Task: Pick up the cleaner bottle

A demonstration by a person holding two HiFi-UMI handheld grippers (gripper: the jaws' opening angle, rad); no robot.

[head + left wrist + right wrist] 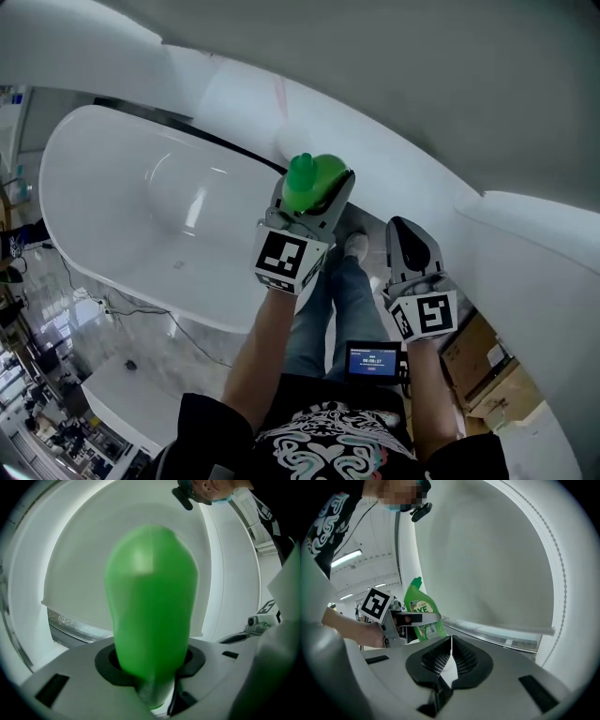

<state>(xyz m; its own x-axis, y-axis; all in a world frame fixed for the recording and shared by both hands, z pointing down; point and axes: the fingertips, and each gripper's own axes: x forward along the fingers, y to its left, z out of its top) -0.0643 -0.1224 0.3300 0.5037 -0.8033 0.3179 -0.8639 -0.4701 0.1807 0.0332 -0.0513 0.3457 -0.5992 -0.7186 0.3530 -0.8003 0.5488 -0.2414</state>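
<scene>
Between the fingers of the left gripper (311,189) sits the green cleaner bottle (302,174), clamped by its body and held in the air beside the bathtub (103,159). The right gripper (409,236), nearby, has its fingers closed on nothing. The pickup looks done, with nothing plainly left.

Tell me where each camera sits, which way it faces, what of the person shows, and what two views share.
Head view: on the head, looking steeply down at the bathtub; forearms, legs, left hand-held gripper shut on the bottle, right hand-held gripper shut.
Left gripper view: on that hand-held gripper, looking along its jaws at the bottle; shirt top right.
Right gripper view: on that hand-held gripper, looking along its shut jaws; left hand, shirt.
Shared: head and right gripper views show the held bottle.
</scene>
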